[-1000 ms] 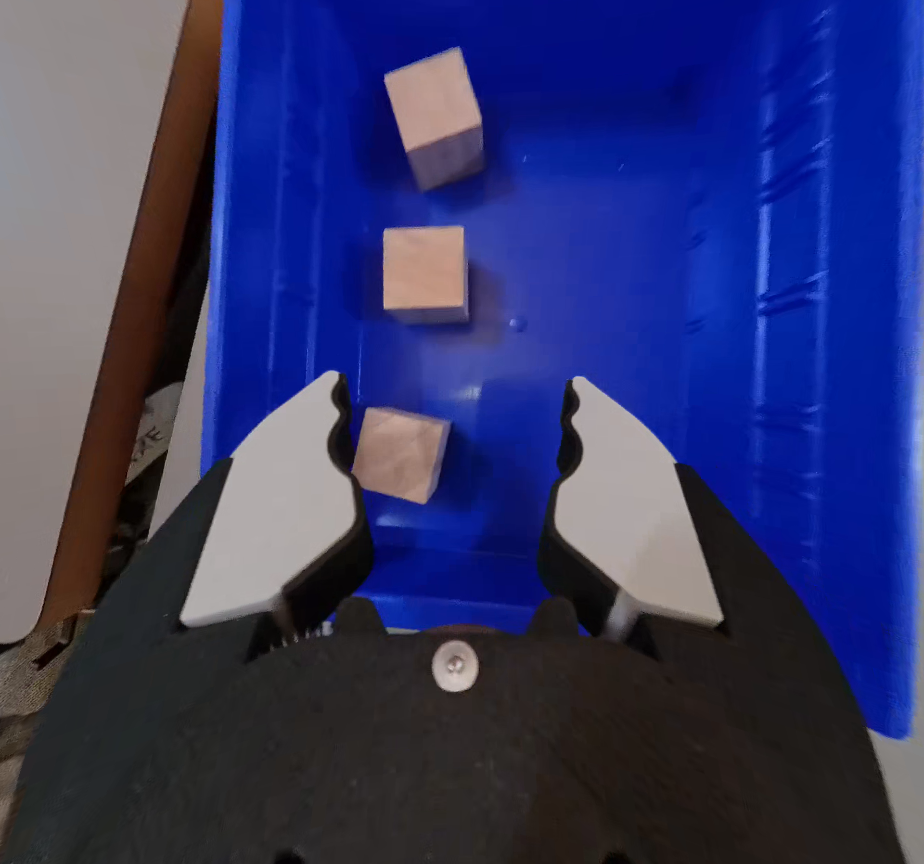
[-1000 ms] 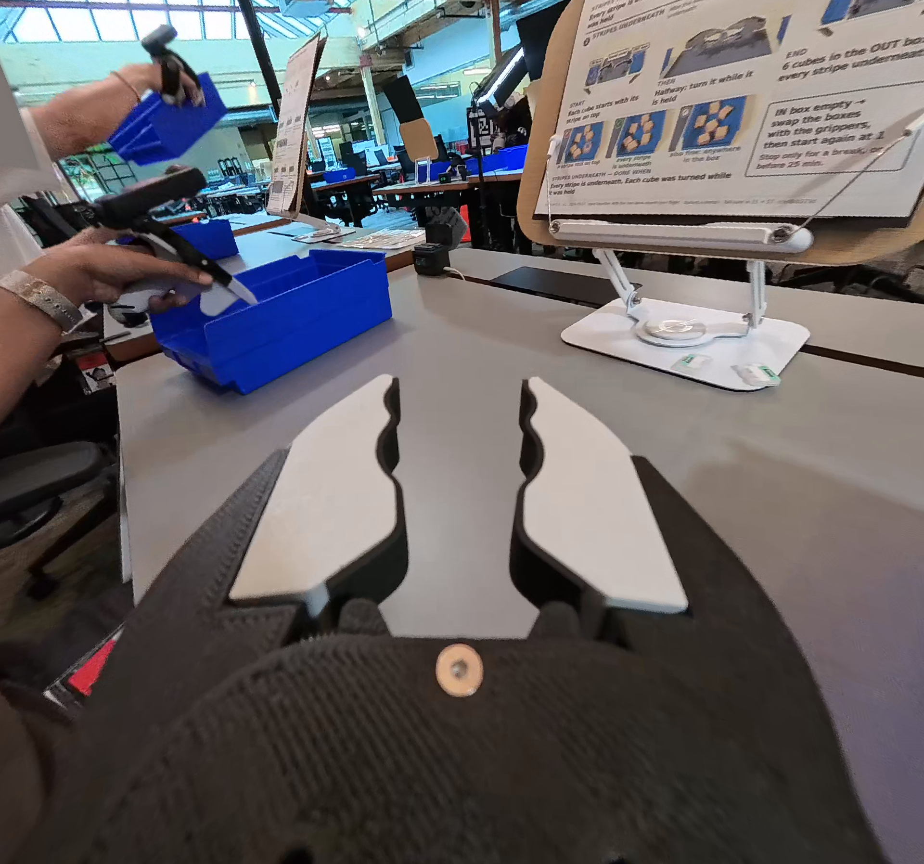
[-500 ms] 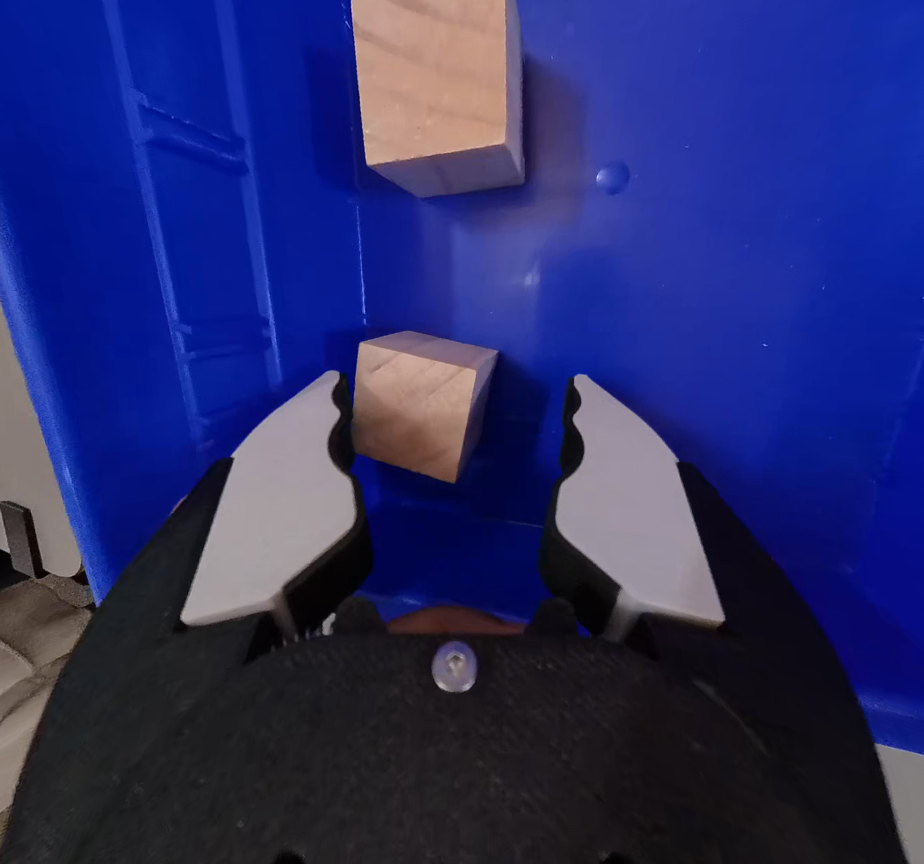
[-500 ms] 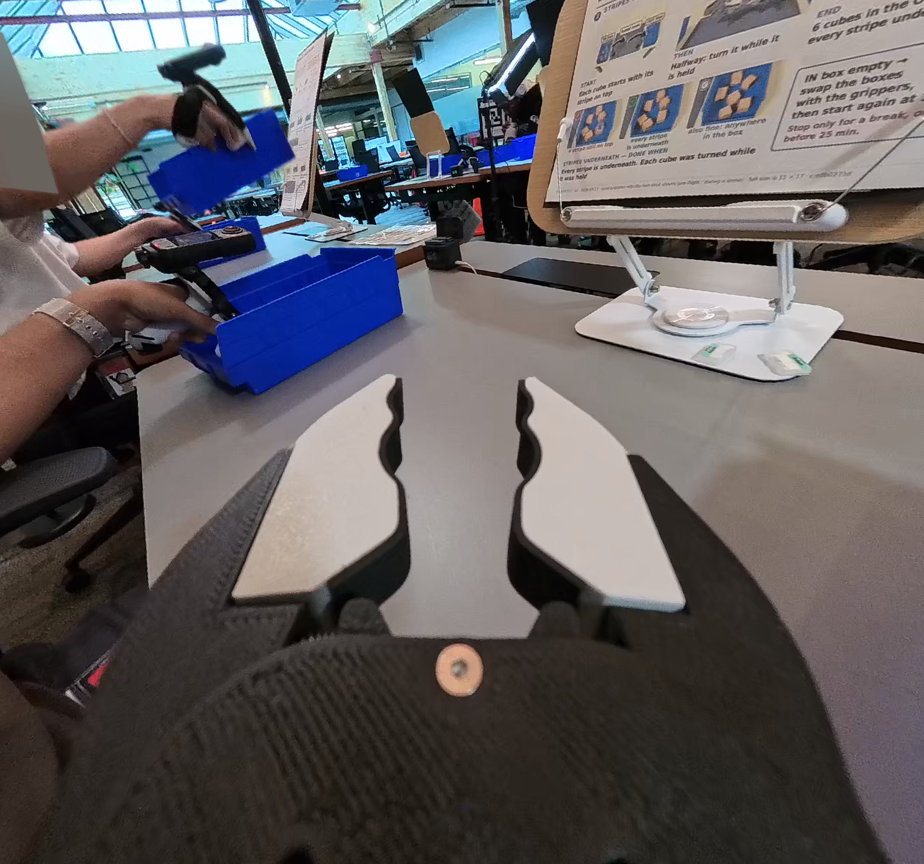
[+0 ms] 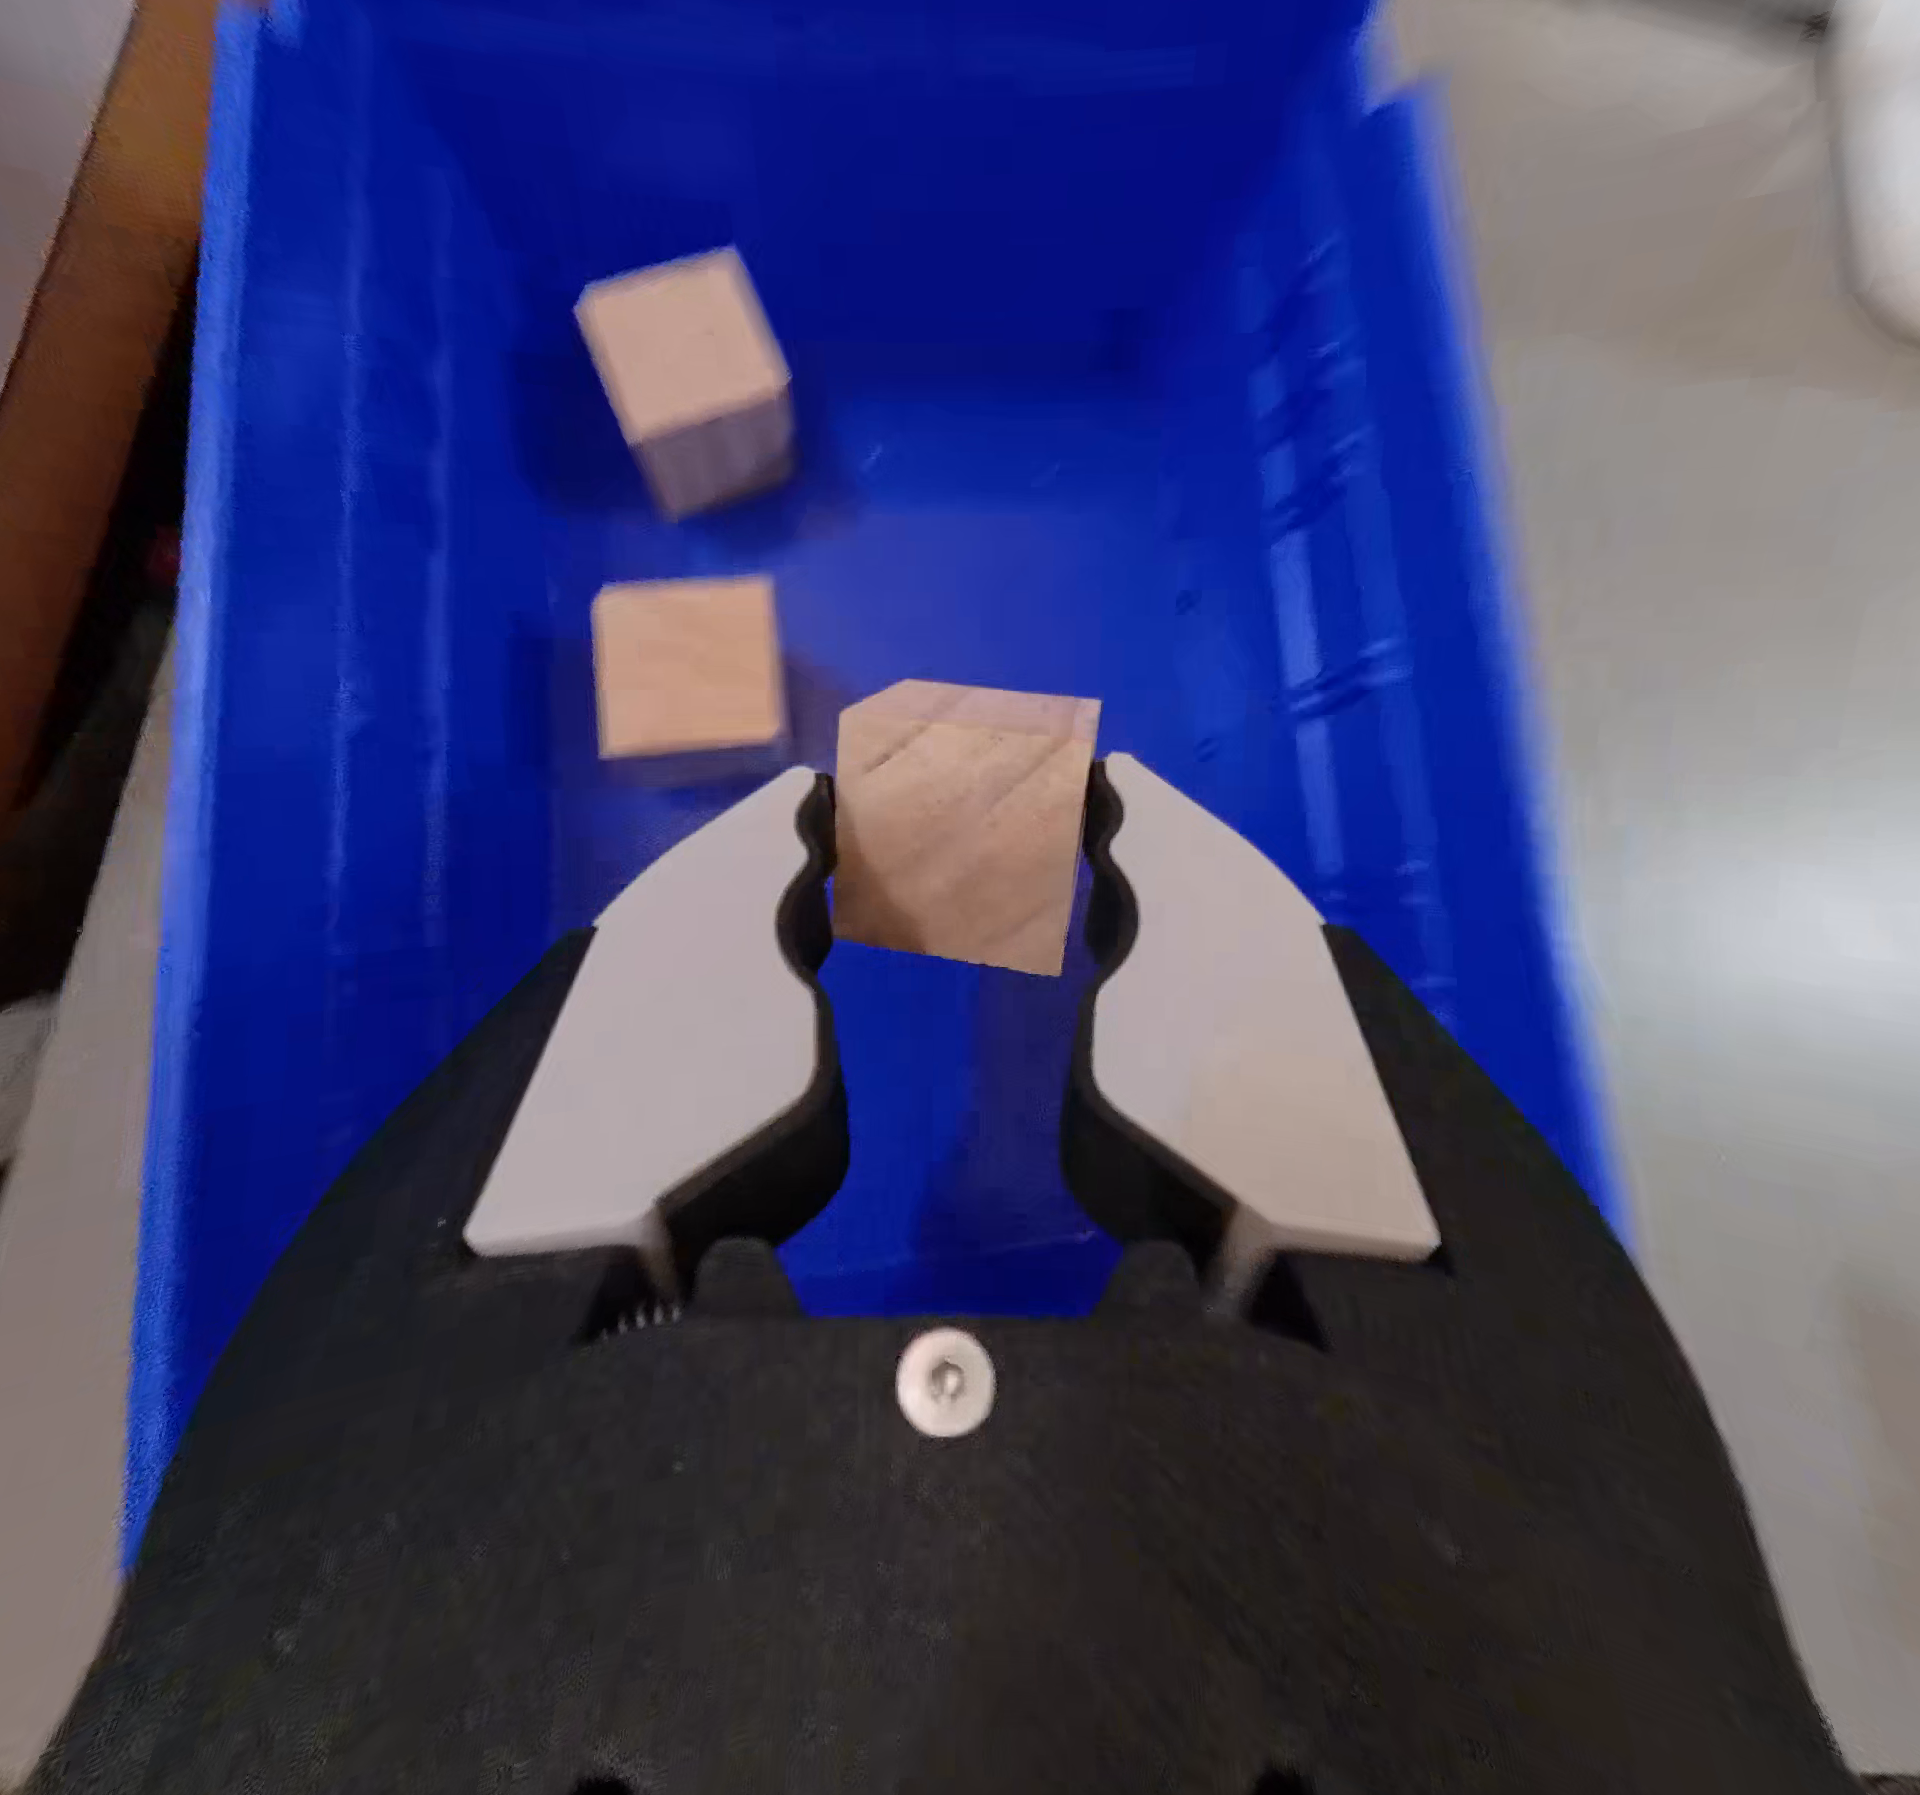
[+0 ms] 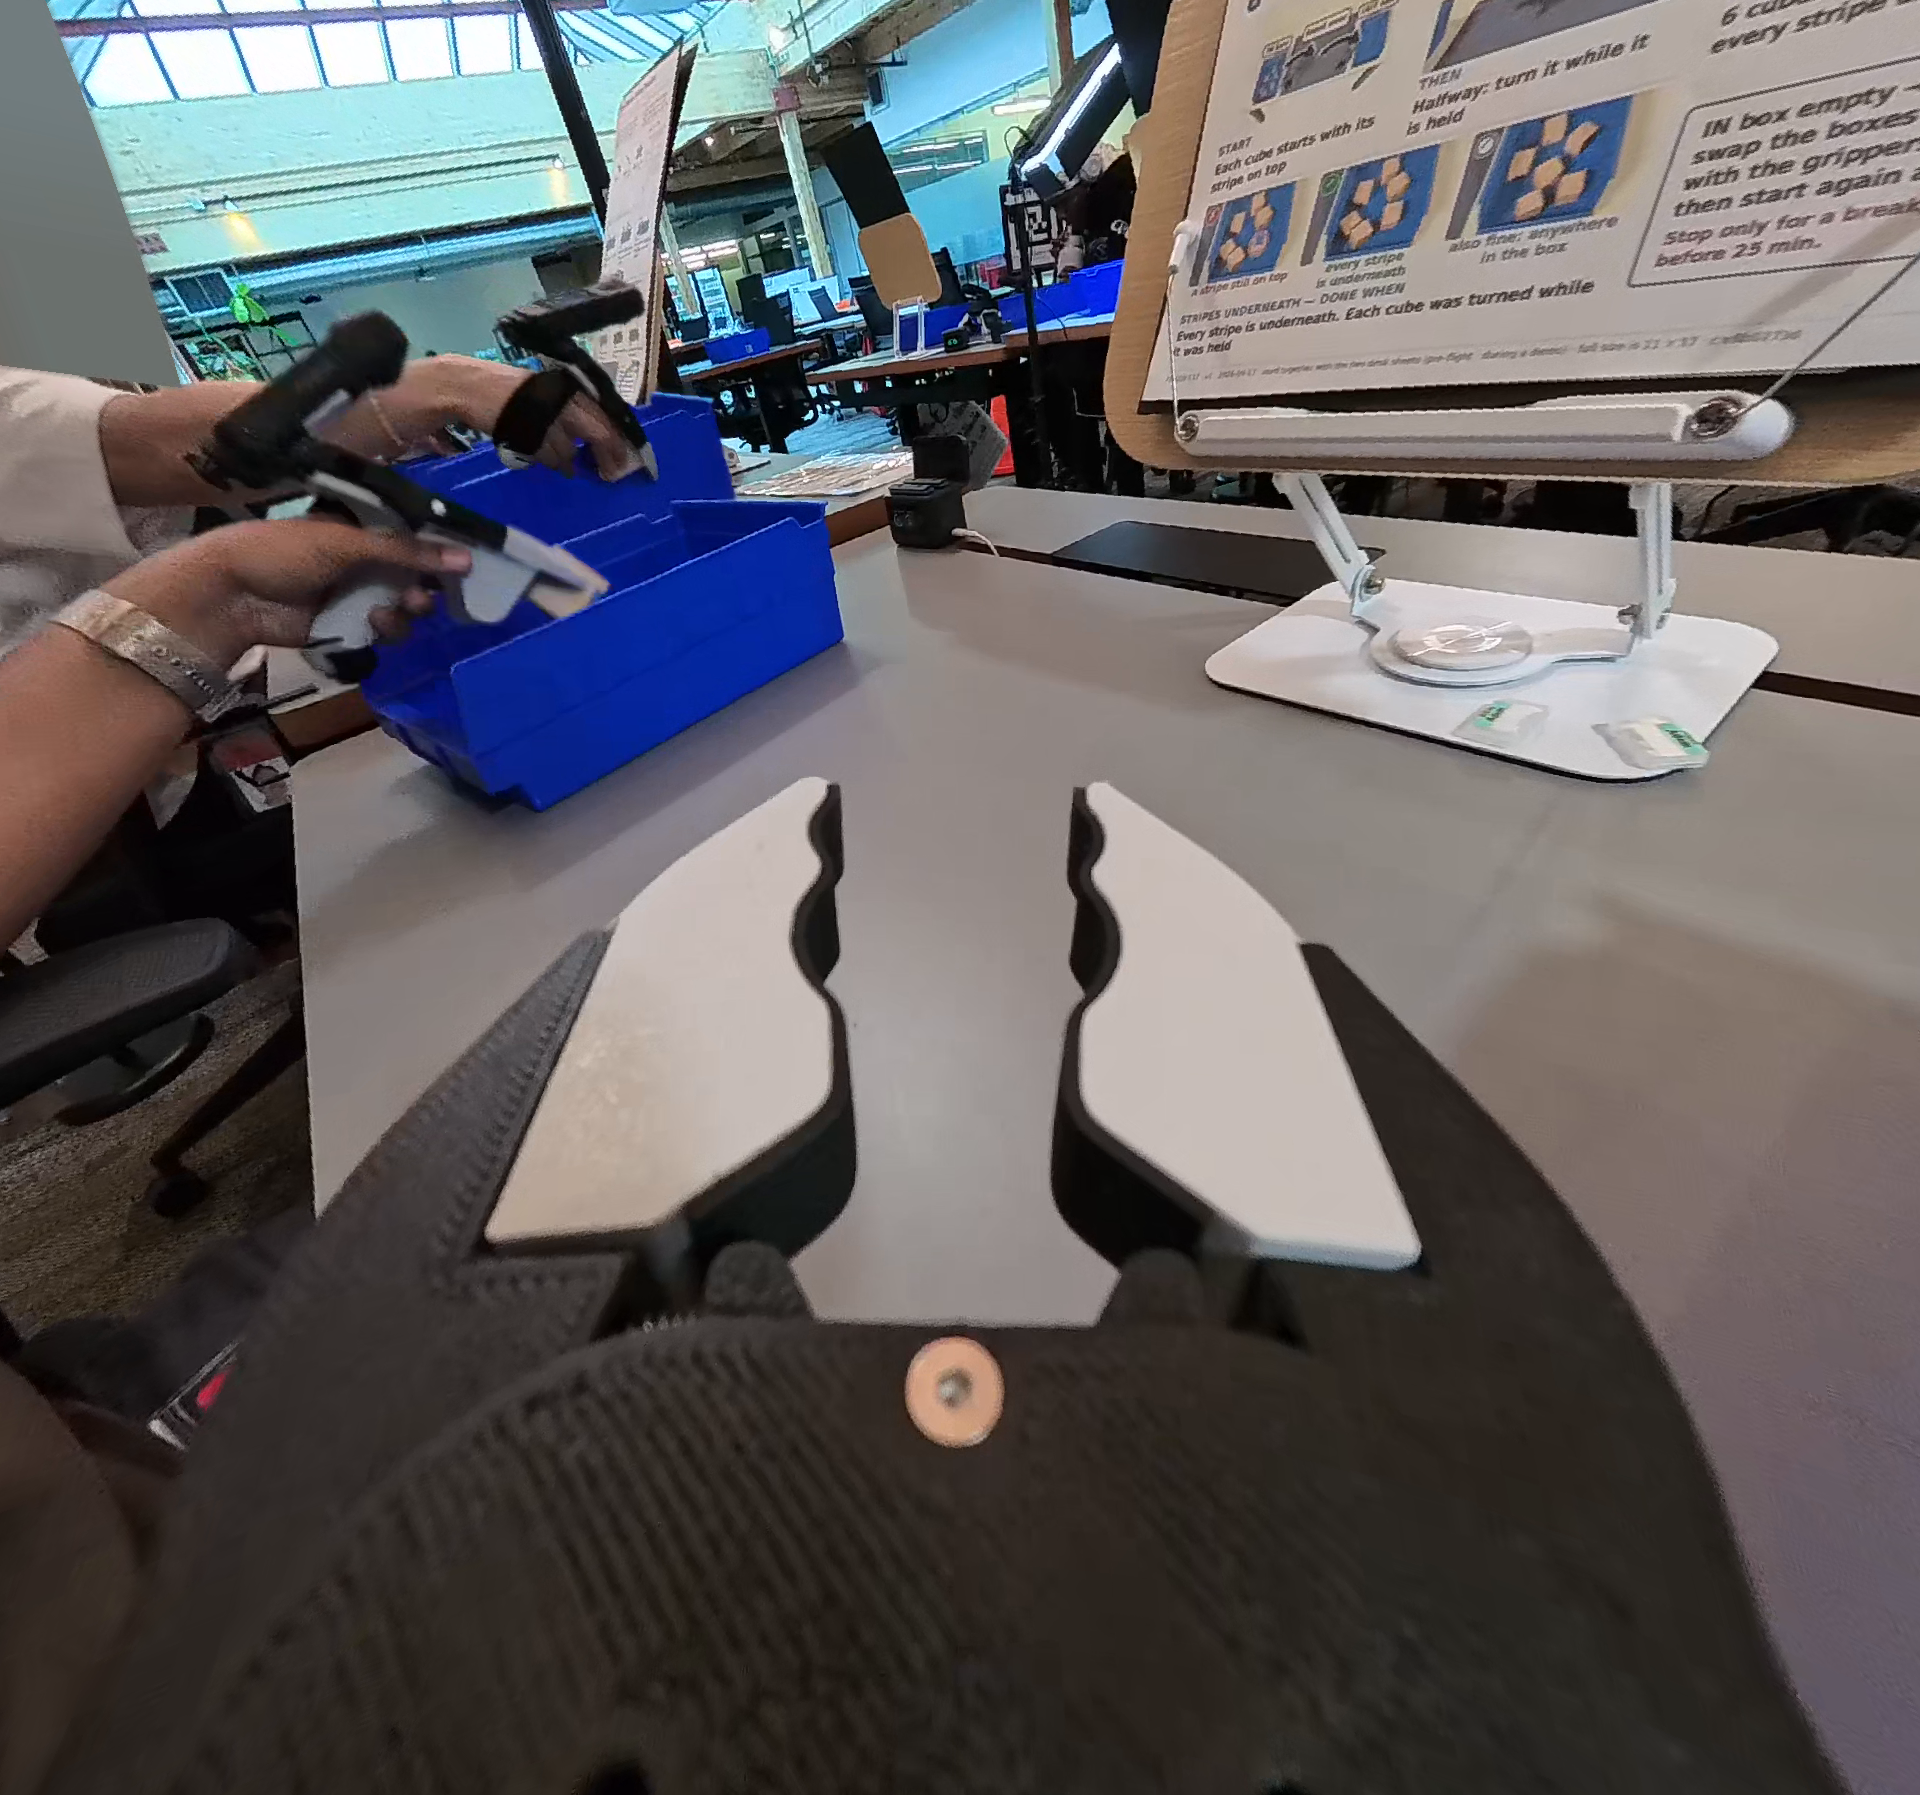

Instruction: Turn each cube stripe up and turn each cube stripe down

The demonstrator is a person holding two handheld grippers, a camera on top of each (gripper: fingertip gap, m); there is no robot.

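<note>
In the left wrist view my left gripper (image 5: 961,789) is shut on a plain wooden cube (image 5: 961,841). Both pads press its sides, and it hangs above the floor of the blue bin (image 5: 312,602). Two more wooden cubes (image 5: 686,374) (image 5: 686,665) lie on the bin floor at the left. No stripe shows on any visible face. The right wrist view shows the left gripper (image 6: 561,592) over the same bin (image 6: 623,665) at the far left. My right gripper (image 6: 951,810) is open and empty above the grey table (image 6: 1039,685).
A white stand (image 6: 1486,665) holding an instruction board (image 6: 1558,135) is at the back right of the table. Behind the bin, another person's hand (image 6: 468,395) with a gripper handles a second blue bin (image 6: 644,457). An office chair (image 6: 104,1007) is at the left.
My left gripper closed on the nearest cube and lifted it off the bin floor, pulling back from the bin. My right gripper narrowed slightly and stayed over the table.
</note>
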